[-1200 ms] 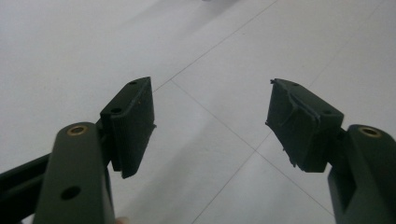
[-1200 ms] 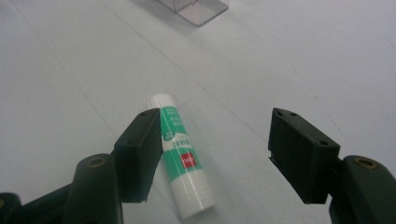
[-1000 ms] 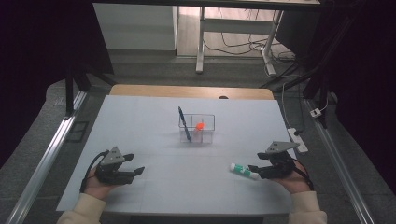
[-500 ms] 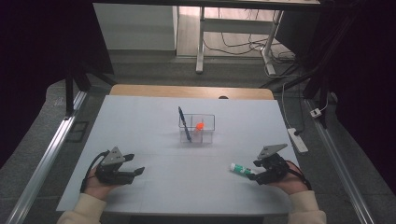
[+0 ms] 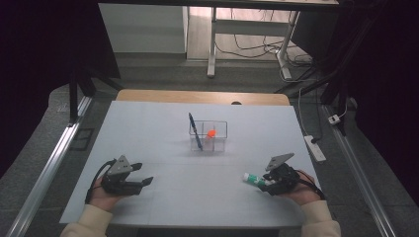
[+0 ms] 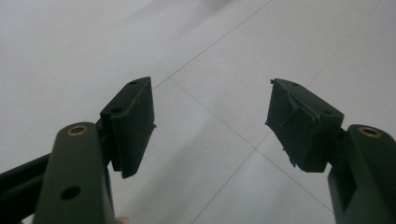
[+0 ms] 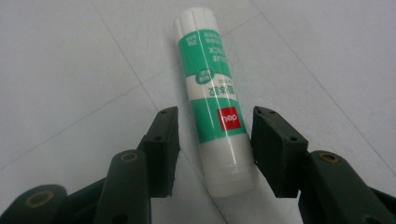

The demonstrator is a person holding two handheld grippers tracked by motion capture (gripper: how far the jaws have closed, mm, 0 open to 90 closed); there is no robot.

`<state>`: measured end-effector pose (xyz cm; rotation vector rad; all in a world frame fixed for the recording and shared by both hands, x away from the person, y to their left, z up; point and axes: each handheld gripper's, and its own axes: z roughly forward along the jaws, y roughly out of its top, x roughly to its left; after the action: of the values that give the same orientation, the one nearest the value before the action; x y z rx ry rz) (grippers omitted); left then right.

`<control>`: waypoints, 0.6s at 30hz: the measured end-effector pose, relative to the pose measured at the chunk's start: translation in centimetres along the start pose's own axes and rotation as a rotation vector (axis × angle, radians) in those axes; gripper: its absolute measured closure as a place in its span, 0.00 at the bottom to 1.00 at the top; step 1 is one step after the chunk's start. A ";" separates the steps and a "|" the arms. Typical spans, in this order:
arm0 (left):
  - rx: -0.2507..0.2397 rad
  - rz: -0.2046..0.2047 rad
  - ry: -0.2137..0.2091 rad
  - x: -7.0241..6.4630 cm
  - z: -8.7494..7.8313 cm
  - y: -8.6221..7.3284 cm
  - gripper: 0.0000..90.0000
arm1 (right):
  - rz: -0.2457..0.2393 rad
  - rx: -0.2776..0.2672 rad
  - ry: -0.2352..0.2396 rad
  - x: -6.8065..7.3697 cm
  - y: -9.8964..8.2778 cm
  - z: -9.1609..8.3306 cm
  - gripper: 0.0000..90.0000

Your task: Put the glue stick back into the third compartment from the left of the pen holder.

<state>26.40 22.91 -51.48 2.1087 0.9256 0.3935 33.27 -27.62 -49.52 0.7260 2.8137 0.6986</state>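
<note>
Lying flat on the white table [image 5: 158, 123] is one glue stick [image 7: 213, 98], white with a green label, near the table's right front corner in the high view. The right gripper [image 7: 214, 140] has its two jaws on either side of the stick's lower end; they have just been closing, and in the right gripper view the right pad sits against the tube while a narrow gap shows at the left pad, so the stick is straddled but not yet clamped. One clear organizer box [image 5: 209, 136] stands near the middle of the table, well apart from both grippers. In it are one dark pen [image 5: 194, 131], leaning at its left side, and one small orange thing [image 5: 211, 133] that is too small to identify.

The right hand [image 5: 301, 186] comes in from the bottom right, with its gripper tilted down and pointing left toward the stick. The left hand [image 5: 101, 192] rests at the front left, its gripper [image 5: 146, 181] held low and roughly level, pointing right. Its jaws stand wide apart with only bare table between them.
</note>
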 end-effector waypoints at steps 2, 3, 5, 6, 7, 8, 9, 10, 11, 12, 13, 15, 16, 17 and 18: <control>0.000 -0.001 0.001 0.0 0.0 0.0 0.35 | -0.012 0.007 0.001 -0.1 0.0 0.2 0.60; 0.000 -0.001 0.001 0.0 0.0 0.0 0.35 | -0.015 0.012 0.001 -0.1 0.0 0.3 0.61; 0.002 -0.001 0.002 0.0 0.0 0.0 0.35 | -0.025 0.020 0.005 -0.1 -0.1 0.3 0.64; 0.002 0.000 0.002 0.0 0.0 0.0 0.35 | -0.028 0.022 0.008 -0.1 -0.1 0.3 0.66; 0.002 0.001 0.003 0.0 0.1 0.0 0.35 | -0.034 0.020 0.009 0.0 -0.1 0.3 0.66; 0.002 0.002 0.003 0.0 0.1 0.0 0.35 | -0.039 0.021 0.009 0.0 -0.1 0.3 0.66; 0.002 0.002 0.003 0.0 0.1 0.0 0.35 | -0.043 0.020 0.010 0.0 -0.1 0.3 0.67; 0.002 0.002 0.003 0.0 0.0 0.0 0.35 | -0.049 0.020 0.011 0.0 -0.1 0.3 0.67; 0.002 0.002 0.003 0.0 0.0 0.0 0.35 | -0.056 0.020 0.010 0.0 -0.1 0.3 0.68; 0.001 0.001 0.003 0.0 0.0 0.0 0.35 | -0.064 0.021 0.013 0.0 -0.1 0.3 0.69; 0.002 0.001 0.003 0.0 0.0 0.0 0.35 | -0.069 0.021 0.017 0.0 -0.1 0.3 0.70; 0.002 0.001 0.003 0.0 0.0 0.0 0.35 | -0.072 0.021 0.020 0.0 -0.2 0.3 0.71; 0.002 0.001 0.004 0.1 0.1 0.0 0.35 | -0.075 0.021 0.020 0.0 -0.1 0.3 0.71; 0.002 0.001 0.004 0.1 0.1 -0.1 0.35 | -0.079 0.021 0.018 0.0 -0.1 0.3 0.72; 0.002 0.001 0.004 0.1 0.1 -0.1 0.35 | -0.086 0.021 0.018 0.1 -0.1 0.3 0.72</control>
<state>26.45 22.95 -51.56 2.1115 0.9275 0.3982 33.24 -27.57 -49.85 0.6003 2.8533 0.6649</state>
